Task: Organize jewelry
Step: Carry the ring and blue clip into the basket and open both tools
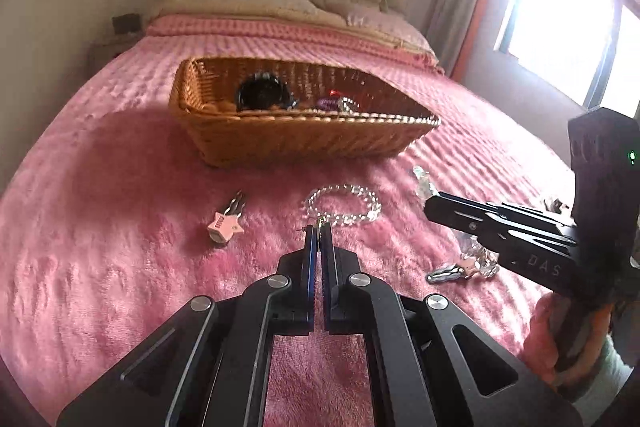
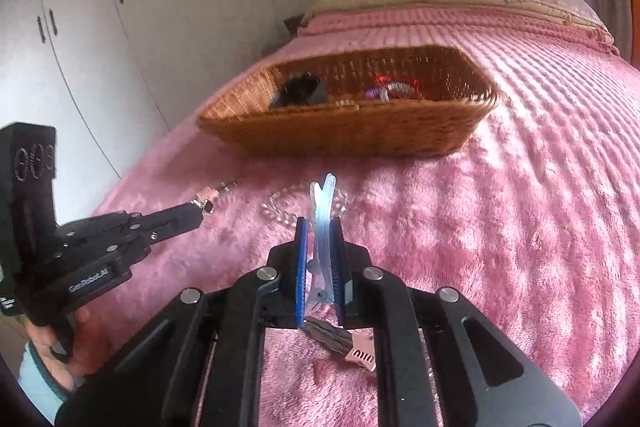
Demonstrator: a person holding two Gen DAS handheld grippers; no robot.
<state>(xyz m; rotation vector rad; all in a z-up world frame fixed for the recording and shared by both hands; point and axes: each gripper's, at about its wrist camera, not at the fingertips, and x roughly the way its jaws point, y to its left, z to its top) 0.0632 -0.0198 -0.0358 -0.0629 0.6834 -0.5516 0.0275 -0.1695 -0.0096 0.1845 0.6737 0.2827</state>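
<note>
A wicker basket (image 1: 304, 139) sits on the pink bed, holding a black item (image 1: 260, 95) and purple and clear pieces (image 1: 334, 103); it also shows in the right wrist view (image 2: 352, 131). My left gripper (image 1: 319, 227) is shut on a small metal earring just short of a clear bead bracelet (image 1: 344, 205). My right gripper (image 2: 319, 223) is shut on a clear plastic hair clip (image 2: 322, 227), held above the blanket. The right gripper also shows in the left wrist view (image 1: 434, 205).
A pink star hair clip (image 1: 226, 225) lies left of the bracelet. A silver clip and foil-like pieces (image 1: 464, 267) lie under the right gripper. Another pink clip (image 2: 348, 343) lies below my right fingers. Pillows, headboard, wardrobe and window surround the bed.
</note>
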